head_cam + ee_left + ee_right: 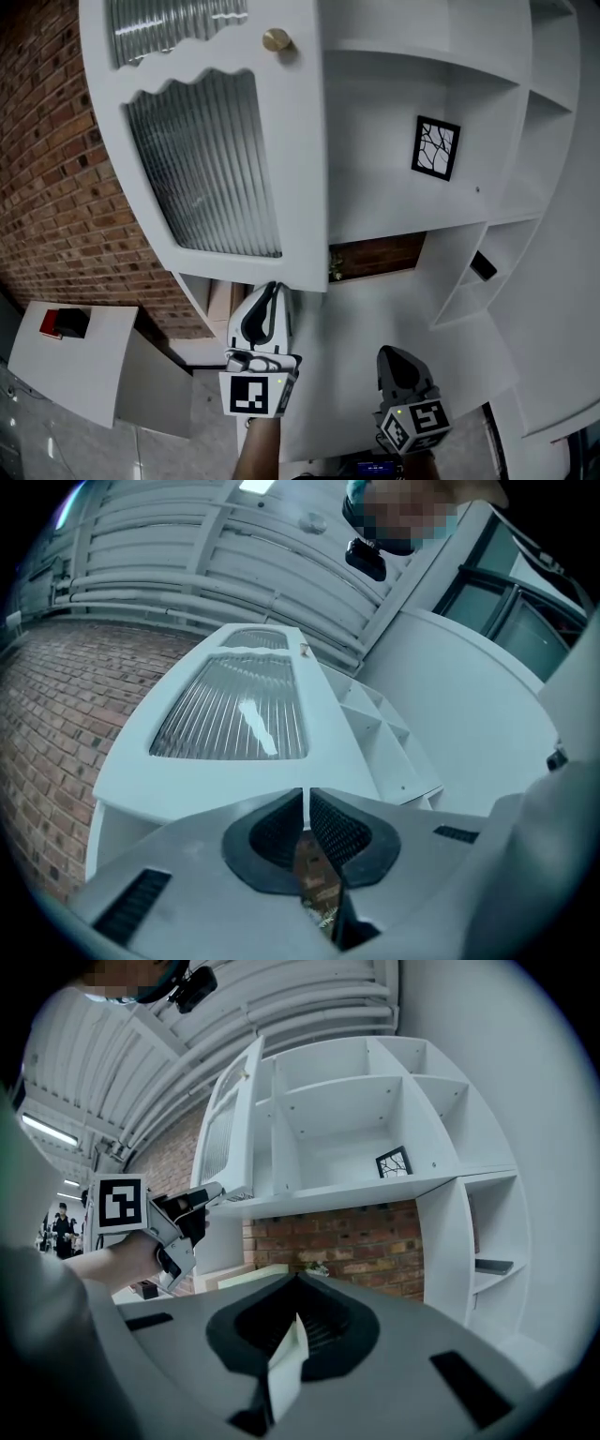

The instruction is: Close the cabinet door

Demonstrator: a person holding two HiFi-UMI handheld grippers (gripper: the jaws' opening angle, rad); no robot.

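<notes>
The white cabinet door (216, 159) with ribbed glass and a brass knob (276, 39) stands swung open to the left of the shelves (403, 202). My left gripper (272, 292) reaches up to the door's lower corner, its jaws nearly together with the door's thin bottom edge (302, 789) between the pads. From the right gripper view the left gripper (202, 1199) sits at the corner of the door (230, 1133). My right gripper (401, 361) hangs lower and to the right, shut and empty (296, 1312), pointing at the open shelves.
A small framed black-and-white picture (436, 146) stands on a middle shelf. A dark flat object (483, 266) lies in a side compartment. A brick wall (47, 187) runs behind and left. A low white table (84, 375) at lower left carries a red and black object (64, 323).
</notes>
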